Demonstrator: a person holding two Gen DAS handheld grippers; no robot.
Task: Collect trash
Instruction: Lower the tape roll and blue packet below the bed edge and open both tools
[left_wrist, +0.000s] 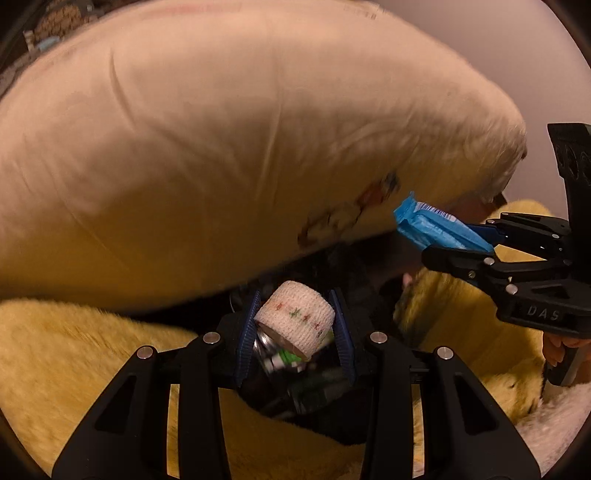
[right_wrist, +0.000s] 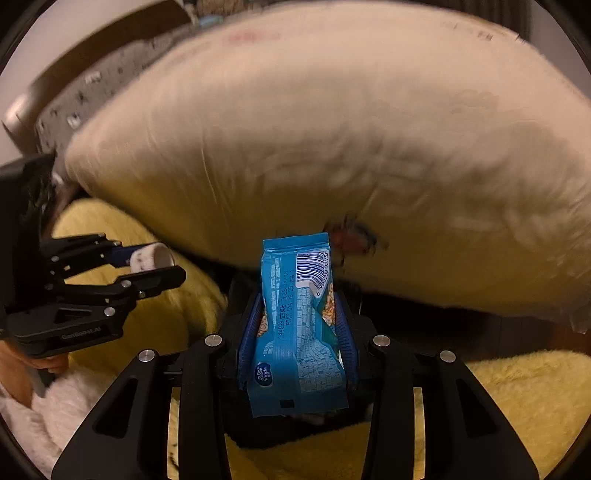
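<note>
Yellow fleece (left_wrist: 92, 332) and a cream pillow (left_wrist: 221, 147) fill the background, where the left gripper (left_wrist: 295, 325) clamps a tape roll (left_wrist: 295, 319) while the right gripper (right_wrist: 299, 325) clamps a blue packet (right_wrist: 299, 325).

A pillow (left_wrist: 229, 155) lies behind, on a blanket (left_wrist: 92, 354). The roll (left_wrist: 295, 317) sits left of the packet (right_wrist: 299, 325), both before the pillow

Matte black linkage grippers, silver rivets, ribbed blue fingers (left_wrist: 341, 325), embossed "DAS" lettering on one body.
</note>
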